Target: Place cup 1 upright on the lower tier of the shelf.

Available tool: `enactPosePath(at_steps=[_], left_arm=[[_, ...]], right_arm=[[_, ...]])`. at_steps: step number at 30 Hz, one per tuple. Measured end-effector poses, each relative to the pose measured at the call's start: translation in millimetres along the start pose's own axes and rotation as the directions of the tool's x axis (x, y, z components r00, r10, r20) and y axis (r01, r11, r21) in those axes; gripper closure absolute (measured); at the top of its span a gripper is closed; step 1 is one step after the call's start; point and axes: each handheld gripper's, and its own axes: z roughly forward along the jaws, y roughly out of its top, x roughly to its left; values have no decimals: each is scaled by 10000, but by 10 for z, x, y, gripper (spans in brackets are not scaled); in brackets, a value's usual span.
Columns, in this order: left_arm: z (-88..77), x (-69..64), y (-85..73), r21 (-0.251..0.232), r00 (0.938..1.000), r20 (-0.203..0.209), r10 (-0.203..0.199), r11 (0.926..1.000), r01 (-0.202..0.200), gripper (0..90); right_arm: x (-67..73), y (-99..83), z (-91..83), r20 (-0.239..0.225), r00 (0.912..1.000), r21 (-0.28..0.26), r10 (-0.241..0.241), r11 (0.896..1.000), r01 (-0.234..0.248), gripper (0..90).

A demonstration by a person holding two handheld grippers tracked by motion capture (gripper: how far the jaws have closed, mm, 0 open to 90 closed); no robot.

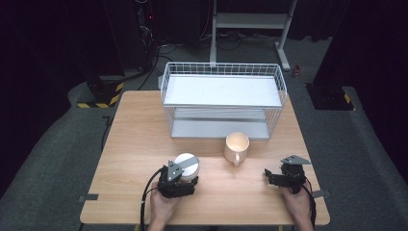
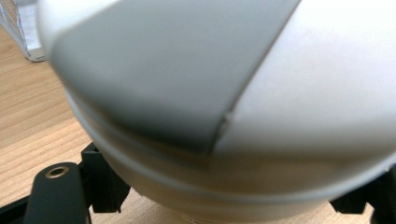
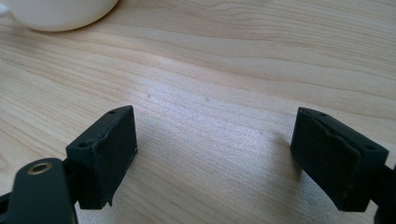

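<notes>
Left gripper point(image 1: 185, 179) clamping white cup point(image 1: 186, 166) near table's point(image 1: 134, 144) front edge, left of centre; jaws pinching cup's sides, cup looming close and blurred point(image 2: 224, 107) in left gripper view. Right gripper point(image 1: 270, 176) resting at front right, jaws spread, nothing between them but bare wood point(image 3: 210, 140). Cream mug point(image 1: 236, 147) standing mid-table, handle facing front, just before wire rack point(image 1: 223, 98). Mug and cup sitting well apart.

Black grippers, grey plates, brass screws
</notes>
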Motion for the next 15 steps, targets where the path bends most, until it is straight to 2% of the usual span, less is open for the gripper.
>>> enactPosePath(at_steps=[10, 15], left_arm=[[-3, 11, 10, 4, 9997, 153, -190, 9998, 190, 192], [-6, 14, 29, 4, 9997, 169, -149, 9999, 149, 192]], right_arm=[[0, 0, 0, 0, 10000, 0, -1, 10000, 1, 146], [0, 0, 0, 2, 10000, -1, 0, 10000, 0, 146]])
